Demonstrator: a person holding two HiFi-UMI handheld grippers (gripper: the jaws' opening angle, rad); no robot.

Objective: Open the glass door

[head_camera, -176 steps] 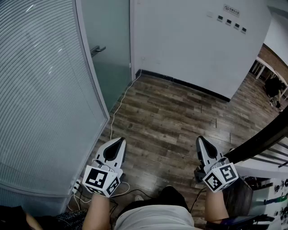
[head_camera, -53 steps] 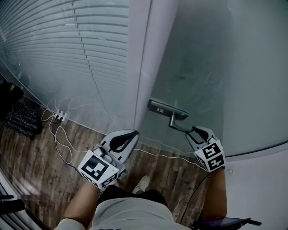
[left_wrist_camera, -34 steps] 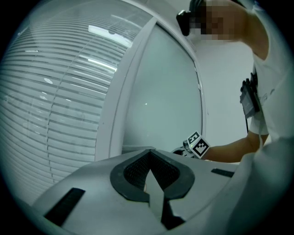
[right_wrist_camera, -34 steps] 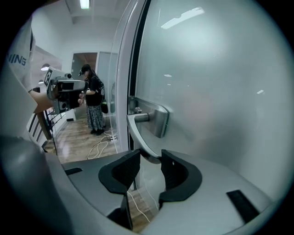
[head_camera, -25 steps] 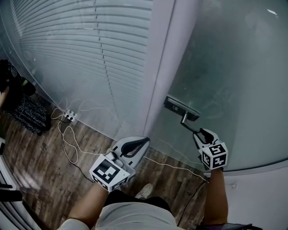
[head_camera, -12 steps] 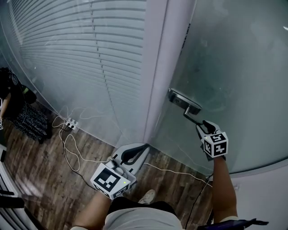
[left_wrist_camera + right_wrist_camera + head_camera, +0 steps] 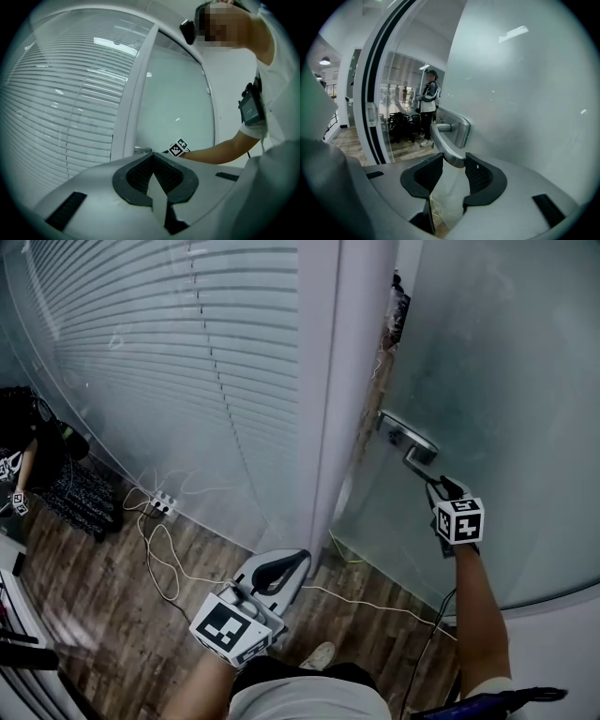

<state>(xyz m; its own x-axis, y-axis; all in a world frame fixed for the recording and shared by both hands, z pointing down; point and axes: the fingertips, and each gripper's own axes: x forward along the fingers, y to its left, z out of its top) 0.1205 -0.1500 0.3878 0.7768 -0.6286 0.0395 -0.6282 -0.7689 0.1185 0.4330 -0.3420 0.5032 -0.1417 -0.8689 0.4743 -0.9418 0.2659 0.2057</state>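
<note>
The frosted glass door (image 7: 506,381) stands ajar, with a narrow gap between it and the white frame post (image 7: 342,381). Its metal lever handle (image 7: 412,457) juts toward me. My right gripper (image 7: 433,486) is shut on the handle's free end. In the right gripper view the lever handle (image 7: 445,145) lies between both pads of the right gripper (image 7: 453,161), and the glass door (image 7: 525,84) fills the right side. My left gripper (image 7: 302,556) hangs low in front of the post, shut and holding nothing; in its own view the left gripper (image 7: 153,157) faces the door.
A glass wall with blinds (image 7: 187,362) runs left of the post. A power strip (image 7: 161,505) and loose cables (image 7: 178,568) lie on the wooden floor. Through the gap, a person (image 7: 429,105) stands in the room beyond. Another person (image 7: 19,465) is at the far left.
The door has swung away from the frame post and a gap has opened. My right gripper has travelled right and up with the handle. The left gripper has barely moved.
</note>
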